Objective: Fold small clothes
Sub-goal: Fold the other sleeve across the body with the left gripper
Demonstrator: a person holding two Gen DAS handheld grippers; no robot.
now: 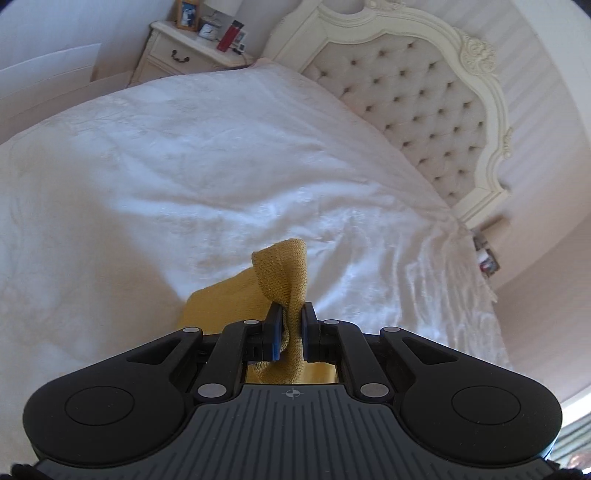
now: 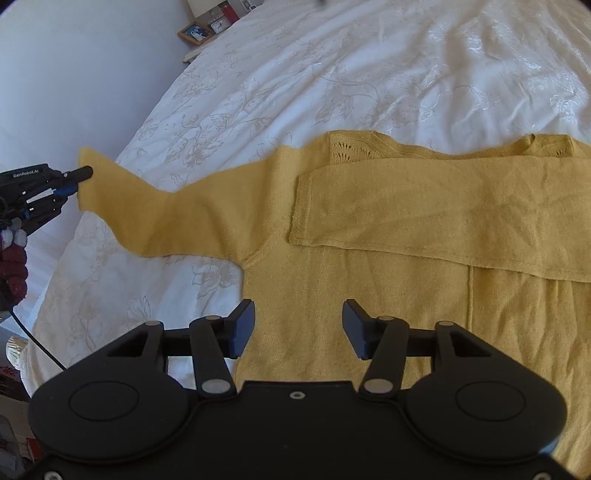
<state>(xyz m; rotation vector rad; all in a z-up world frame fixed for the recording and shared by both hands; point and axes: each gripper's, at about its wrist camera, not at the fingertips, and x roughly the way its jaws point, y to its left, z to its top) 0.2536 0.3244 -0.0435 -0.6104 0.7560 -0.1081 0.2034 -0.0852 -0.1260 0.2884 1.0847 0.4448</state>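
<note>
- On the white bedspread point(image 2: 332, 74): mustard-yellow knit sweater point(image 2: 369, 295), laid flat, neckline toward the far side of the bed.
- One sleeve point(image 2: 424, 214) folded across the chest, cuff end lying near the middle of the body.
- Other sleeve point(image 2: 159, 214) stretched out sideways past the edge of the bed, cuff lifted off the cover.
- At that cuff: left gripper point(image 1: 290, 328), clamped tight on the yellow knit, fabric bunched between the two pads and curling up above the fingertips.
- Seen from the right wrist view: same left gripper point(image 2: 79, 179) at the far left, pointing in toward the sleeve end, cable trailing down beneath it, a bit of dark red knit sleeve just below.
- Left gripper angled downward over the bed, tufted headboard point(image 1: 424, 107) off to the right of its view, nightstand point(image 1: 177, 55) with photo frame point(image 1: 186, 14) at the far corner.
- Right gripper point(image 2: 298, 328) hovering over the lower body of the sweater, tilted steeply down, fingers apart with nothing between them, not touching the cloth as far as can be told.
</note>
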